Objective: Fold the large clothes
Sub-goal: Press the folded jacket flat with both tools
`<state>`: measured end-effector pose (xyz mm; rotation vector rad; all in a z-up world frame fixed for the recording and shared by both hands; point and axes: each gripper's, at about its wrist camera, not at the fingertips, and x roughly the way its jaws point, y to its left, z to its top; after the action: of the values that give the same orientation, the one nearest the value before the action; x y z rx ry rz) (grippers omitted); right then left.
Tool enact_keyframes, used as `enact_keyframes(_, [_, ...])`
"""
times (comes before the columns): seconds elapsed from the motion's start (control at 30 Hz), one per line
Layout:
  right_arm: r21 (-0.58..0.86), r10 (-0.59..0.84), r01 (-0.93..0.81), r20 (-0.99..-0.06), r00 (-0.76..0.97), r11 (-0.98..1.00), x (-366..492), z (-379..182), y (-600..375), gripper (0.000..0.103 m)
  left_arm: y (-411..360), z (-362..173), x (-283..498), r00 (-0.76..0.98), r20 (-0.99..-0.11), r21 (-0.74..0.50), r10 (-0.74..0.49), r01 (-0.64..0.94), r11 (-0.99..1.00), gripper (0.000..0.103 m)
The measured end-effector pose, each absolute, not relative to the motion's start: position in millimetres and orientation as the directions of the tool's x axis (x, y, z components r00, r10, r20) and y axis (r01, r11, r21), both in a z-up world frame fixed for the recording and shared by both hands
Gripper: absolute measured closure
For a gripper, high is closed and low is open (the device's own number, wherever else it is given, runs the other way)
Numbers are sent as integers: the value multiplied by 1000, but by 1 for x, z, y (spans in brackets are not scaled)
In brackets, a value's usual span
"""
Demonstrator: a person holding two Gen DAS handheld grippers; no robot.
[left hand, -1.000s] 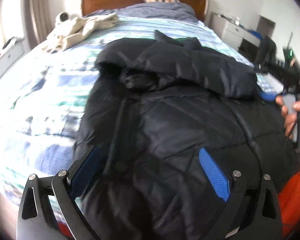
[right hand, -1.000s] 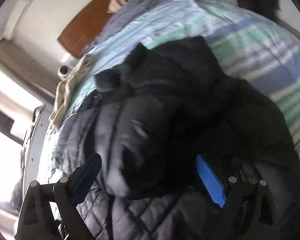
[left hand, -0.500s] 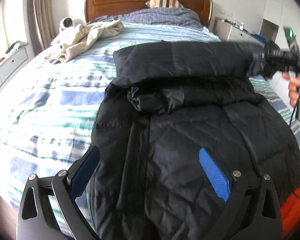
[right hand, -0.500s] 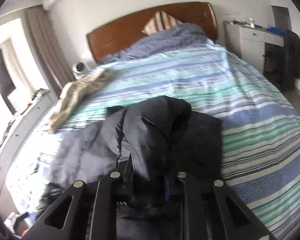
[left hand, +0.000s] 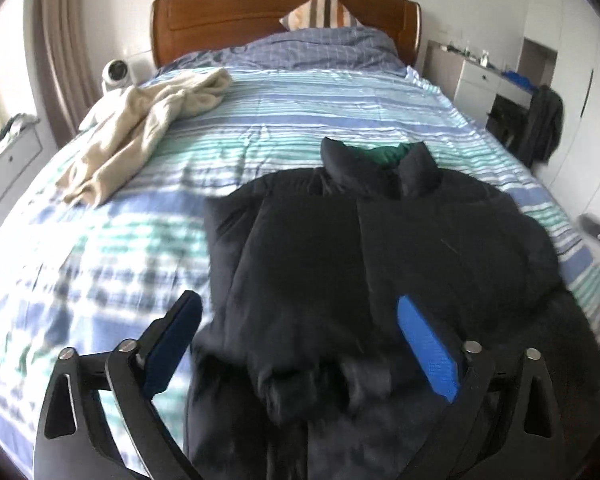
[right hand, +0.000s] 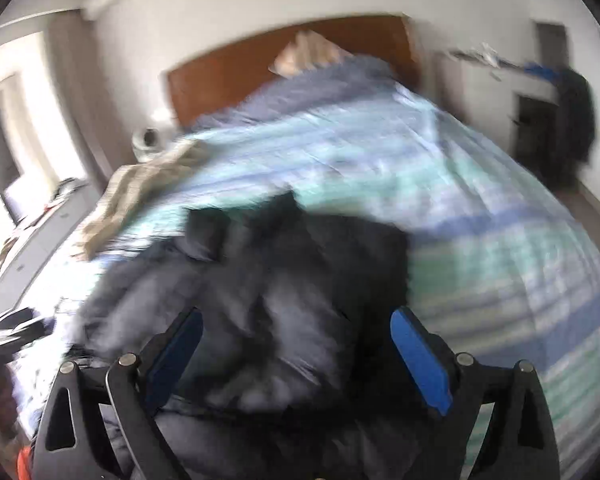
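Left to right in the left wrist view: a beige garment (left hand: 148, 128) lies crumpled on the far left of the striped bed (left hand: 300, 112); well apart from it, the black jacket (left hand: 360, 248) lies at the near middle of the bed, collar toward the headboard (left hand: 228, 12), both sleeves apparently folded in over the chest. The left gripper (left hand: 300, 350) hangs over the jacket's near hem, jaws spread wide and grasping nothing. In the right wrist view the right gripper (right hand: 296, 356) is likewise released, jaws apart above the jacket (right hand: 300, 280), on its right half. Handling, as a judgement: the jacket looks padded, soft and springy, light for its bulk, with a smooth shell that may slide on itself; folds will tend to puff open. Good holds would be the two hem corners, pinching shell and padding together. Hard to make out: the right view is badly motion-blurred, the hem is cut off behind the grippers, a green patch (left hand: 386, 155) at the collar cannot be identified, and black cloth hides the seams.
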<state>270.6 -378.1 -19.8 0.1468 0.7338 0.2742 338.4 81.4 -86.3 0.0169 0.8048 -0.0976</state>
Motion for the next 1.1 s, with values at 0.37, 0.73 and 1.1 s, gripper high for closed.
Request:
enact_keyframes(0.37, [304,358,-192,-831,425,933,332,-143,-361,75,84,-183,377,589,-806,-34,-64,62,998,24])
enact_keyframes(0.73, [310,359,-181,-812,461,933,318,-145,-361,75,95,-112,396,626,-764,-150,-160,68,986,22])
enact_keyframes(1.1, [351,391,-174,-785,481,920,313,-150,-367,75,123,-192,497,481,-871,-200,-100,-163,966,20])
